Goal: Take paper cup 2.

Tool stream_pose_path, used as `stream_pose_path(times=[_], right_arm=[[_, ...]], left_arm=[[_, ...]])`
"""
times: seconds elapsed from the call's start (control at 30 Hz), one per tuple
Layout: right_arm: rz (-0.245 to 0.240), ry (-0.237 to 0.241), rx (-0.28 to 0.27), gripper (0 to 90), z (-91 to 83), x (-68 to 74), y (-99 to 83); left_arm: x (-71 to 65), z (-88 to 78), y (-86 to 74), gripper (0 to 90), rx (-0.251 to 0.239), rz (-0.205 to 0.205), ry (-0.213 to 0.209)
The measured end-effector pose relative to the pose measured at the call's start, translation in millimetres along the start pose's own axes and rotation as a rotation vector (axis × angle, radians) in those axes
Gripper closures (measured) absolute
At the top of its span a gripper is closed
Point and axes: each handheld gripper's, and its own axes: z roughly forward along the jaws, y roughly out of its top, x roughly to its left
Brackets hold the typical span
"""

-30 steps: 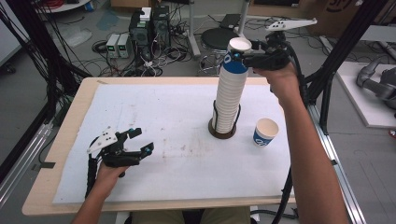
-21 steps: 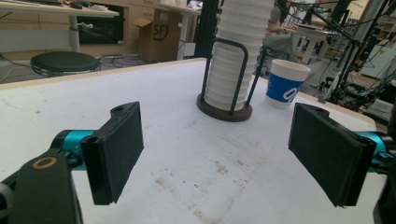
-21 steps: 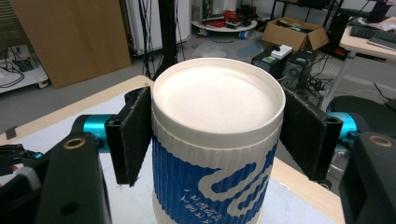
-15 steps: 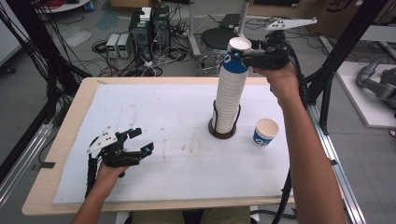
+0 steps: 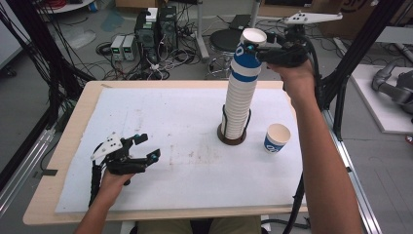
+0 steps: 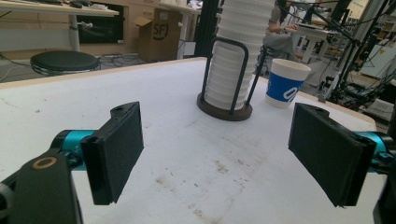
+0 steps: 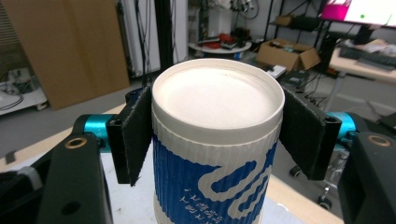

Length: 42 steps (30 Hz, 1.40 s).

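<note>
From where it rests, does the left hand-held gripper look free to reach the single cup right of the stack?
Probably not directly: the cup stack stands between the left hand-held gripper and the single cup; it would need to skirt the stack.

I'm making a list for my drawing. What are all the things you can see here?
top cup: one, blue and white, upside down on top of the stack, between the right jaws
cup stack: one, white, in the holder
holder: one, dark, mid-table
loose cup: one, blue and white, upright right of the holder
table: one, white mat on wood
left gripper: open, low over the mat
right gripper: shut on top cup
</note>
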Motion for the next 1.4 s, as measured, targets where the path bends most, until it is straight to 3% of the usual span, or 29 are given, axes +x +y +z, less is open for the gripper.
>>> stream_pose_path(times=[0.47, 0.77, 1.13, 1.33, 1.4], right_arm=[[0.006, -0.025, -0.119, 30.9, -28.0, 5.1, 22.4], [-0.005, -0.023, -0.154, 30.9, -46.9, 7.5, 24.9], [-0.007, -0.018, -0.176, 30.9, -80.6, 3.3, 8.4], [-0.018, -0.011, -0.176, 30.9, -98.1, 6.4, -11.8], [-0.042, -0.009, -0.166, 30.9, -103.6, 10.3, -20.6]], left_arm=[[-0.4, 0.3, 0.0, 17.8, -0.003, -0.003, -0.006], [-0.7, 0.5, -0.2, 17.8, 0.001, -0.002, -0.008], [-1.2, 2.3, -1.1, 17.8, 0.001, -0.004, -0.006], [-1.8, 2.9, -1.2, 17.8, 0.005, -0.001, -0.01], [-1.4, 2.9, -1.6, 17.8, 0.006, 0.001, -0.01]])
